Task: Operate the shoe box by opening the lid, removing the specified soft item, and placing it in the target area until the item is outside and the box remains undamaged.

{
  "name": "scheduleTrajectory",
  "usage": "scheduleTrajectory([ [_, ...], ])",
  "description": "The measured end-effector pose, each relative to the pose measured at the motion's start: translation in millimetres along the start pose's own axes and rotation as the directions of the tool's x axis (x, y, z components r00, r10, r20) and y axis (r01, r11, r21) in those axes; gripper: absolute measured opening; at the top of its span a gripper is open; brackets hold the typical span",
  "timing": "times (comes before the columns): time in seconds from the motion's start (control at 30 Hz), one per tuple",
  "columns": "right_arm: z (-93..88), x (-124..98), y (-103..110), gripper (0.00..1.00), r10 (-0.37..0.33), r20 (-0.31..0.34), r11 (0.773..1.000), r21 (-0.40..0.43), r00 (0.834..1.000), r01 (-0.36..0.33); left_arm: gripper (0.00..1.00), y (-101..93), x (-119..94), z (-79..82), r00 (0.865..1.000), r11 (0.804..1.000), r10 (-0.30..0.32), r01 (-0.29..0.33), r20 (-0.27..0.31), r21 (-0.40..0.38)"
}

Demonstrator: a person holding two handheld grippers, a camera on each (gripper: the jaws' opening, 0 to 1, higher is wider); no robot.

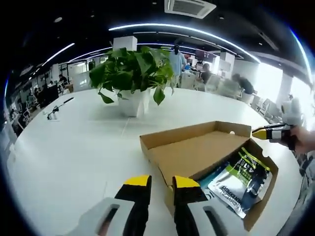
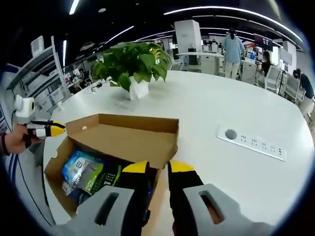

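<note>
Open-plan office, large shared table.
Desks, strip lights (image 1: 197, 30), a ceiling air vent (image 1: 189, 7) and a potted plant (image 2: 134, 64) are seen.

The shoe box (image 1: 206, 152) sits at one edge of the white tabletop (image 1: 74, 147), its lid (image 2: 128, 135) raised only partway, slanting over half the opening. The uncovered half gives access from above to the soft packets (image 1: 241, 182) inside; the cardboard walls hem them in on the other sides. Toward the middle of the tabletop, a potted plant (image 1: 133, 78) stands well apart from the box, with bare surface between. A power strip (image 2: 253, 142) lies flat near the far edge. Beyond the tabletop's far edges stand chairs and people.
</note>
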State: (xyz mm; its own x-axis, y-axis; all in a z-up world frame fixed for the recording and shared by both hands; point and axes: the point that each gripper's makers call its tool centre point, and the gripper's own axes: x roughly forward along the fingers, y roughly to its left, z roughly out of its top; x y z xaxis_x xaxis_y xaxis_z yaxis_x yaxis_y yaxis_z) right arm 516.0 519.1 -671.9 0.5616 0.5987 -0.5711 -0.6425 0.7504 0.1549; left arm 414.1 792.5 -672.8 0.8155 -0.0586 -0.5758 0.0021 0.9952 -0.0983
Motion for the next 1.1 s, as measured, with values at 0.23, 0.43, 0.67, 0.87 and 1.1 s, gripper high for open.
scheduleTrajectory([
  [0.23,-0.7,-14.2,13.2,0.15,0.020,0.008,1.000,-0.018,1.000,-0.020,0.19,-12.8,-19.5,-7.4,1.000,1.000,-0.014,0.014,0.021,-0.024],
  [0.43,-4.2,-25.1,22.3,0.16,0.040,0.007,0.999,-0.029,0.999,-0.040,0.20,-27.9,-34.4,-13.5,0.999,0.999,-0.032,0.033,0.031,-0.043],
  [0.67,-21.4,-30.8,32.0,0.18,0.069,-0.025,0.997,-0.030,0.997,-0.070,0.24,-57.6,-39.9,-19.3,0.996,0.994,-0.088,0.089,0.030,-0.059],
  [0.87,-42.1,-28.1,42.4,0.20,0.106,-0.064,0.994,-0.018,0.992,-0.107,0.26,-90.1,-35.6,-33.4,0.988,0.987,-0.152,0.151,-0.007,-0.062],
  [1.1,-56.3,-26.4,48.0,0.21,0.118,-0.095,0.993,-0.017,0.988,-0.120,0.28,-116.3,-27.0,-46.1,0.977,0.976,-0.208,0.204,-0.054,-0.075],
])
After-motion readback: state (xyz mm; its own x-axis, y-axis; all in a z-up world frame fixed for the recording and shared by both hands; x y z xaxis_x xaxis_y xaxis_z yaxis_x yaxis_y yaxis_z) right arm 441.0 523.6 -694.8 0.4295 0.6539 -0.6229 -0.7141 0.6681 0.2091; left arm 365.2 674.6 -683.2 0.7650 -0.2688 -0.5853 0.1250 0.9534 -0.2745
